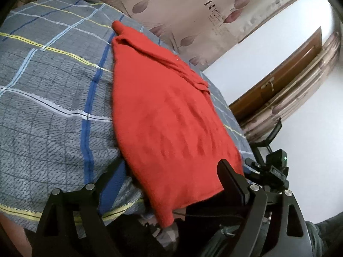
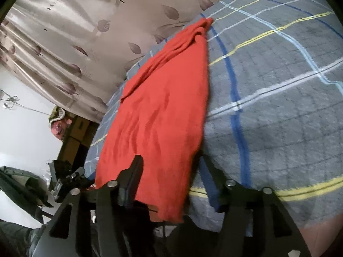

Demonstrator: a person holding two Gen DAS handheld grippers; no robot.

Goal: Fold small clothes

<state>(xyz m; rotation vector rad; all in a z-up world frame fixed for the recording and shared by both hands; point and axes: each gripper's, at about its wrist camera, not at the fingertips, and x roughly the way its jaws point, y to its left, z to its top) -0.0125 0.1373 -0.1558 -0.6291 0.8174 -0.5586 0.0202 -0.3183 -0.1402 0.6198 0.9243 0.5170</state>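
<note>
1. Patterned curtains point(image 1: 171, 10) and a white wall back a bed covered by a grey plaid bedspread point(image 1: 53, 75); a wooden door point(image 1: 278, 81) shows at the right of the left wrist view.

2. On the bedspread lies a red garment point(image 1: 167, 111), spread lengthwise from the near edge of the bed toward the far edge beside the curtains. Its far end is bunched into a narrow, rumpled tip, while the near end hangs a little over the near edge.

3. The left gripper point(image 1: 167, 184) sits at that near edge with its fingers spread wide, one on either side of the garment's near end and clamping nothing.

4. The right gripper point(image 2: 171, 171) mirrors it, fingers likewise parted and straddling the same hem, with no cloth pinched.

5. Likely reason for this placing: the overhanging hem gives both grippers an easy edge to catch, one per near corner.

6. Judging by the flat spread, folding has hardly begun; the next move probably calls for pinching both corners and carrying them toward the far end.
</note>
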